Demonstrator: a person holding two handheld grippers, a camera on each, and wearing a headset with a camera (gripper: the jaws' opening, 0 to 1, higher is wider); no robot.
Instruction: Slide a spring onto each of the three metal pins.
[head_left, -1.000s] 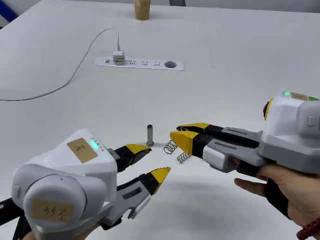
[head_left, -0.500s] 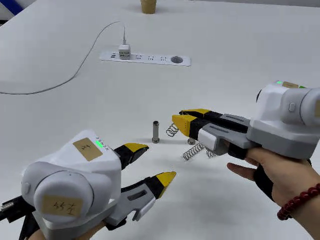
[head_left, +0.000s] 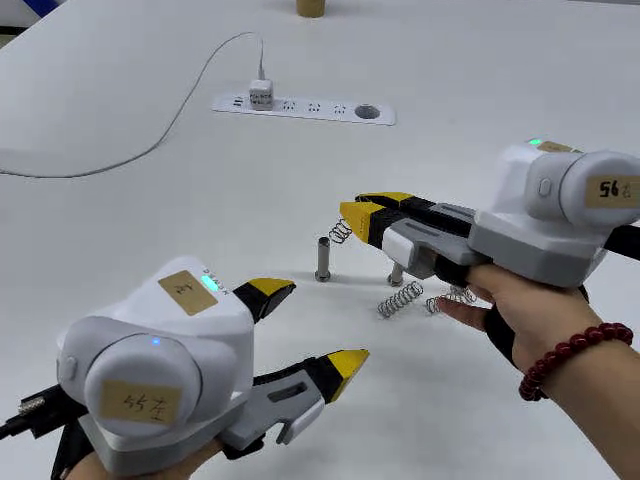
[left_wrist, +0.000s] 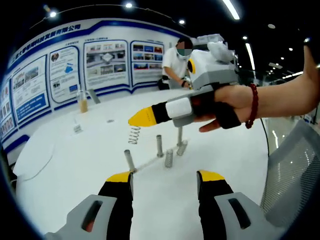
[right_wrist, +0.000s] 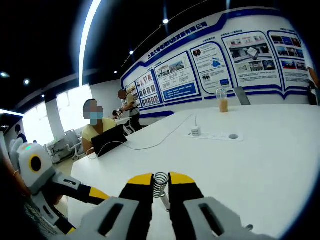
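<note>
My right gripper (head_left: 358, 213) is shut on a small wire spring (head_left: 342, 232), which hangs just right of the top of an upright metal pin (head_left: 323, 258). In the right gripper view the spring (right_wrist: 160, 184) stands pinched between the yellow tips of that gripper (right_wrist: 160, 180). A second pin (head_left: 396, 272) stands partly under the right gripper. Two loose springs (head_left: 400, 298) lie on the table beside it. My left gripper (head_left: 310, 325) is open and holds nothing, nearer than the pins. In the left gripper view its jaws (left_wrist: 165, 177) frame both pins (left_wrist: 160, 145) and the held spring (left_wrist: 134, 135).
A white power strip (head_left: 305, 108) with a plugged charger and cable lies farther back on the white table (head_left: 150, 220). A paper cup (head_left: 311, 7) stands at the far edge. People sit at the table's far end (right_wrist: 95, 127).
The right gripper has taken one spring off the table and raised it from the pin's base to the level of its top. The left gripper stays open. The head camera shifted.
</note>
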